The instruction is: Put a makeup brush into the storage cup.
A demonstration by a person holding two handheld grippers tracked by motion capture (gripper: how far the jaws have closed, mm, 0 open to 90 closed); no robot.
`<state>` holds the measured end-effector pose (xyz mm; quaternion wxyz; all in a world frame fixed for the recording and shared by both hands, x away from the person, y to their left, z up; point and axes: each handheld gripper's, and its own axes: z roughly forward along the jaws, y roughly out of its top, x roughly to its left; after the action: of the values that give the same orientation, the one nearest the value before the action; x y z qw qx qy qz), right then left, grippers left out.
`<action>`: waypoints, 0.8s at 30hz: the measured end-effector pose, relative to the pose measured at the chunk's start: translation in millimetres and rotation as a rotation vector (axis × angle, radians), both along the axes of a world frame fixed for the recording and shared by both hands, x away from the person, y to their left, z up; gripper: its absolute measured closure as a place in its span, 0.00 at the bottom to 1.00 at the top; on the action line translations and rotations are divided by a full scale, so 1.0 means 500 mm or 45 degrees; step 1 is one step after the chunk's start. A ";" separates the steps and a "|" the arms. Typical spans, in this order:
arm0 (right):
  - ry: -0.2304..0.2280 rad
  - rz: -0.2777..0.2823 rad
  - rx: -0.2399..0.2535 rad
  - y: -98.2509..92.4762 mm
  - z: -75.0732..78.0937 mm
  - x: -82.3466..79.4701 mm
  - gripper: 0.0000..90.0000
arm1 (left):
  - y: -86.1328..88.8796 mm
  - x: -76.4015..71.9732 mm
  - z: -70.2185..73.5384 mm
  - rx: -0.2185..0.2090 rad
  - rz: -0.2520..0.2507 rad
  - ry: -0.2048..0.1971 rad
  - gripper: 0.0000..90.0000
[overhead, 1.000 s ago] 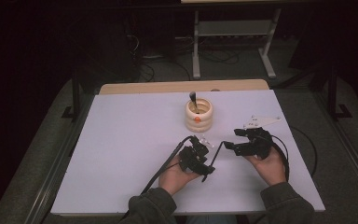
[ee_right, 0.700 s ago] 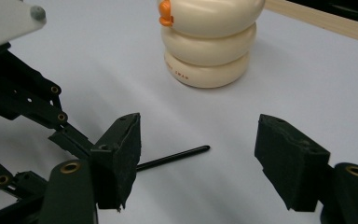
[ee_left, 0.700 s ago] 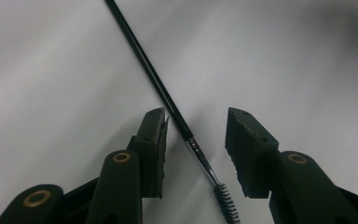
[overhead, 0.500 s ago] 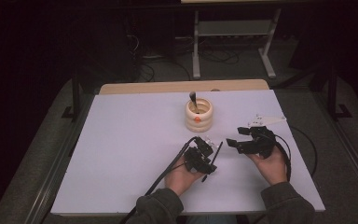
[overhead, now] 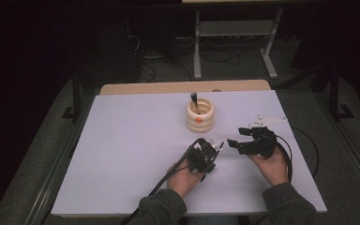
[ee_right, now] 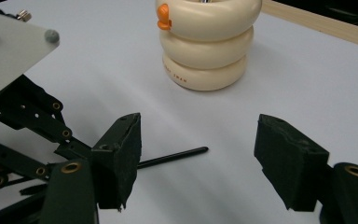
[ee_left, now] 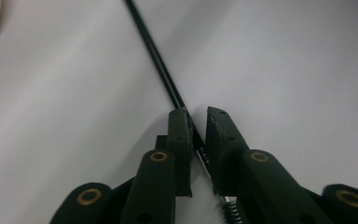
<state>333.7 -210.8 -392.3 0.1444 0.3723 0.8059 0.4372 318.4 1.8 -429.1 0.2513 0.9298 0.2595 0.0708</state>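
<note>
Low over the table, the left gripper has just closed on a thin black rod.

White-topped table with a wooden strip along its far edge, cream ringed holder stood near the far middle, thin black stick lay flat nearer the person.

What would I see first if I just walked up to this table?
Probably the cream ringed holder with its orange dot, standing toward the far middle of the white table, a dark tool poking out of its top. Nearer the person, the left hand-held gripper has just been closing on a thin black stick lying on the table. The right hand-held gripper waits beside it, jaws wide open.
</note>
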 end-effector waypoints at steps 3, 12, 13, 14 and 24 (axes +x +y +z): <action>-0.002 0.000 0.000 0.001 0.000 0.000 0.34 | 0.006 0.006 0.001 -0.015 0.005 0.022 0.92; 0.001 0.003 0.000 0.002 -0.001 0.002 0.34 | 0.011 0.014 0.000 -0.024 0.022 0.009 0.95; 0.003 0.002 0.001 0.002 -0.001 0.002 0.34 | 0.012 0.014 0.000 -0.022 0.025 0.005 0.95; 0.001 0.004 0.000 0.002 -0.001 0.002 0.34 | 0.012 0.015 0.000 -0.027 0.029 0.008 0.95; 0.001 0.020 0.008 0.003 -0.004 0.003 0.34 | 0.028 0.019 0.015 -0.025 0.008 -0.005 0.96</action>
<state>335.5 -209.3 -394.1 0.1393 0.3665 0.8076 0.4406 327.8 16.0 -421.5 0.2607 0.9263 0.2627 0.0710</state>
